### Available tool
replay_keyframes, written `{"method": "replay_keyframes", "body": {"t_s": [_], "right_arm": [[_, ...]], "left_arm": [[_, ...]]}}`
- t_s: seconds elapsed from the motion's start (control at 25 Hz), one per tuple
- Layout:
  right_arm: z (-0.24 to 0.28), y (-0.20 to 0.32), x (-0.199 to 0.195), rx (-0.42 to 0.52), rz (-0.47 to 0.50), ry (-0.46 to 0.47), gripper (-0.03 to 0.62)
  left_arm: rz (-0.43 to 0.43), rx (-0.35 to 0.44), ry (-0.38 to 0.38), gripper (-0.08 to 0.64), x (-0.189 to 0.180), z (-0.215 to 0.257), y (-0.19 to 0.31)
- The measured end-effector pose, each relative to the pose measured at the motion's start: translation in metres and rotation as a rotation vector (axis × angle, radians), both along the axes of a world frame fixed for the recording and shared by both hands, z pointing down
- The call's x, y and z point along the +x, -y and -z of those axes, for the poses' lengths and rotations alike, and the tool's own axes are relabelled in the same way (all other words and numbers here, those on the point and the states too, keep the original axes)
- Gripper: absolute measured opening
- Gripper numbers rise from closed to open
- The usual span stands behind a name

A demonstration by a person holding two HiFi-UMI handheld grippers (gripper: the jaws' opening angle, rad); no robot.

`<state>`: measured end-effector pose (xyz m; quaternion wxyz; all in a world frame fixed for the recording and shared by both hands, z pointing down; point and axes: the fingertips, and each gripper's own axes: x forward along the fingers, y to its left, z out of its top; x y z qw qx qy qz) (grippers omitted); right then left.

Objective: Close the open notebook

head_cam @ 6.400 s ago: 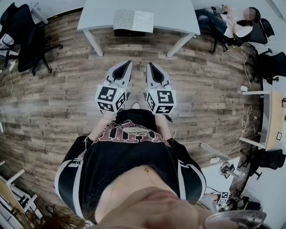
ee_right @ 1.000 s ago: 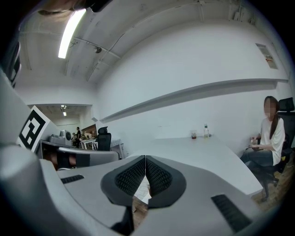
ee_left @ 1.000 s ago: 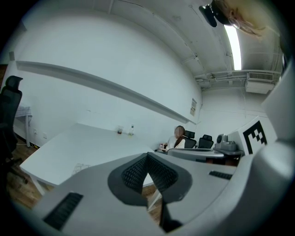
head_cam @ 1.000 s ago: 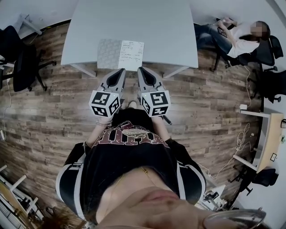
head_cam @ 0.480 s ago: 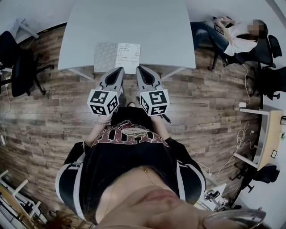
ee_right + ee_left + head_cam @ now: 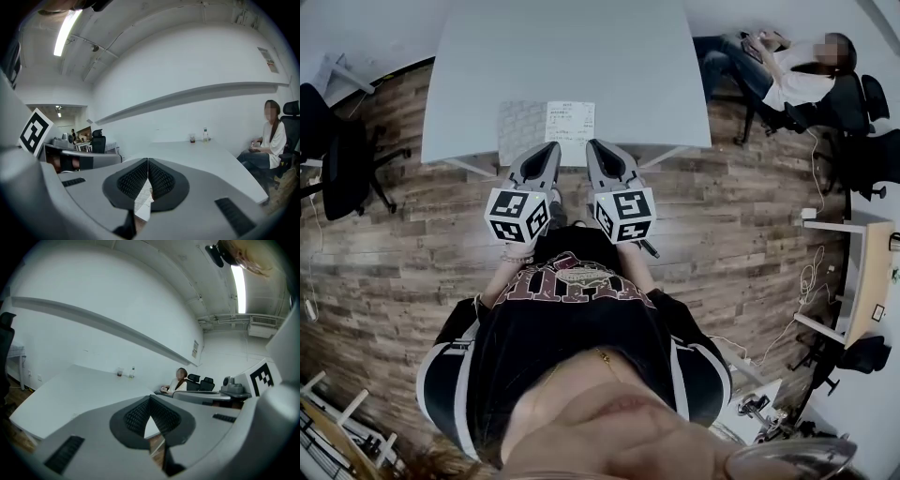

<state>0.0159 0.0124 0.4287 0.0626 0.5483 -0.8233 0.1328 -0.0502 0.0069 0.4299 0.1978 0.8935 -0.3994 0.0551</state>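
Here, one open notebook (image 6: 546, 127) lies flat on the one white table (image 6: 581, 56), at the table's six o'clock edge. Two pages show: a greyish one at nine o'clock and a written one at three. Two tongs hang side by side at the notebook's six o'clock, the left tongs (image 6: 551, 148) and the right tongs (image 6: 593, 146). Both are clenched tight on nothing. One seated person (image 6: 787, 70) is at two o'clock, well apart. One cup (image 6: 192, 138) and one bottle (image 6: 205, 135) stand together at the table's twelve o'clock end.
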Motion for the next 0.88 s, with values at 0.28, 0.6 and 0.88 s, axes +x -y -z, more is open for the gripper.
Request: {"method": "replay_keyframes", "body": {"t_s": [0.28,0.6,0.88], "right_arm": [[-0.002,0.028,-0.012,-0.008,-0.007,-0.004,0.020],[-0.004,0.067,-0.028,-0.011,-0.013,-0.009,0.020],[-0.007,0.092,-0.041,-0.019,-0.010,-0.014,0.019]], "left_arm": [[-0.018,-0.008,-0.008,0.040,-0.008,-0.001,0.028],[-0.026,-0.023,-0.020,0.040,-0.025,-0.004,0.066],[-0.033,-0.029,-0.023,0.040,-0.035,-0.009,0.091]]}}
